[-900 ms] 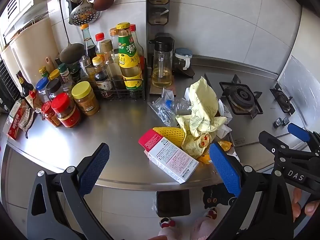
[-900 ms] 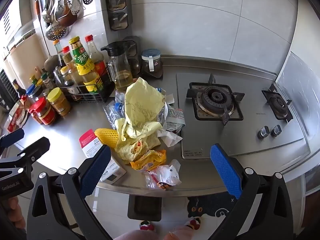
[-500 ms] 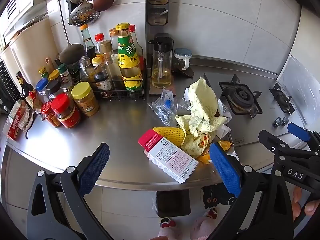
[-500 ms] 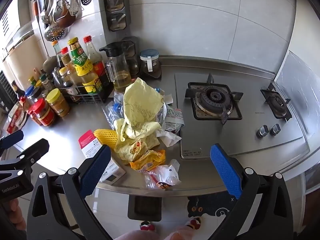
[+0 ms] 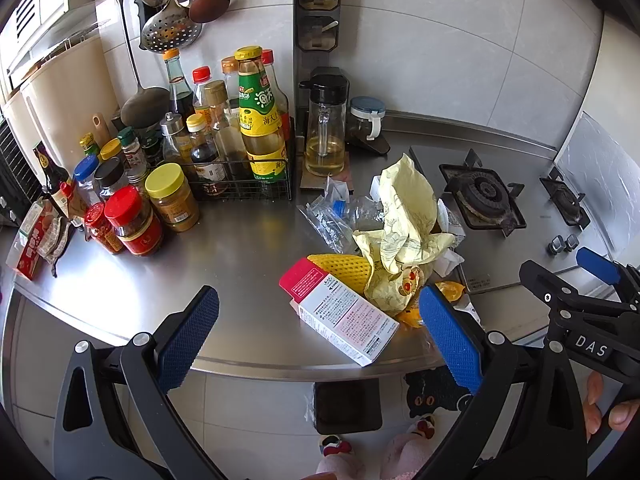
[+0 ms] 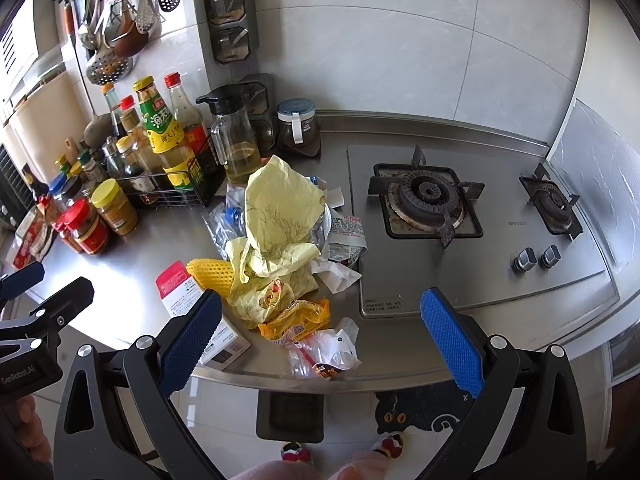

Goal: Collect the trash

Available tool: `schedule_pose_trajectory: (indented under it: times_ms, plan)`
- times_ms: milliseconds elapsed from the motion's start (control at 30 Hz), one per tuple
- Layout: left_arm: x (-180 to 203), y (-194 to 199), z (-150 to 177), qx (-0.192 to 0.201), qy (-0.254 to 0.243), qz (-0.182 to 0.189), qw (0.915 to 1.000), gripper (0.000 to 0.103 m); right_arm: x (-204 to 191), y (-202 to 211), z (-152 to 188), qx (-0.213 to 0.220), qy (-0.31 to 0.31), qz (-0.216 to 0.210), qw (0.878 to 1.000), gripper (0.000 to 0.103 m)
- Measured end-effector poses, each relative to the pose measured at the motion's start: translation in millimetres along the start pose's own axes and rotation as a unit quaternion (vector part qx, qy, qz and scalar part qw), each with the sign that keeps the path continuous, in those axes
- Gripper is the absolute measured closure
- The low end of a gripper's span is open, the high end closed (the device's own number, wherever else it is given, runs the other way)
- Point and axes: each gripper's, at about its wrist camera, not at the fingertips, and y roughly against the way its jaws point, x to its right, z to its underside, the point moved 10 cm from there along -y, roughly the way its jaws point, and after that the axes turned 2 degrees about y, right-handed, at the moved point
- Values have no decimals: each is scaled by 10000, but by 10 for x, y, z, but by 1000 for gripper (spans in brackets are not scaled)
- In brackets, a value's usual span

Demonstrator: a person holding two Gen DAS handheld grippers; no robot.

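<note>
"DAS" is seen on the right hand-held gripper (image 5: 592, 312). "GenRobot.AI" is seen on the left hand-held gripper (image 6: 24, 328). Bottle and box labels cannot be read.

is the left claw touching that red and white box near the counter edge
Apart. The left wrist view shows the left claw open, its blue pads standing clear on either side of the red and white box.

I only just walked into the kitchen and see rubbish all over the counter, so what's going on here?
A person holds a gripper in each hand above the steel counter. The left gripper and right gripper are both wide open and hold nothing. A trash pile lies beside the stove: a crumpled yellow paper bag, a red-and-white carton, yellow foam netting, an orange snack wrapper and a clear plastic wrapper. Nothing has been picked up yet.
</note>
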Motion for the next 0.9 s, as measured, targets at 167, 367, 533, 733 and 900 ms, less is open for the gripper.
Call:
schedule_pose_trajectory:
  times_ms: [167, 367, 533, 733, 900]
  plan:
    - [-3, 6, -3, 9, -17, 13, 10000, 8, 0, 0, -2, 3, -8, 1, 10000, 3]
    - [6, 7, -2, 14, -8, 5, 10000, 8, -3, 7, 0, 15, -3, -2, 10000, 3]
    - [-3, 14, -1, 23, 6, 6, 10000, 8, -16, 24, -10, 49, -14, 1, 10000, 3]
    - [7, 26, -26, 22, 0, 0, 10000, 8, -5, 39, -17, 62, -21, -13, 10000, 3]
    - [7, 25, -31, 26, -9, 0, 10000, 8, -2, 38, -17, 58, -21, -21, 10000, 3]
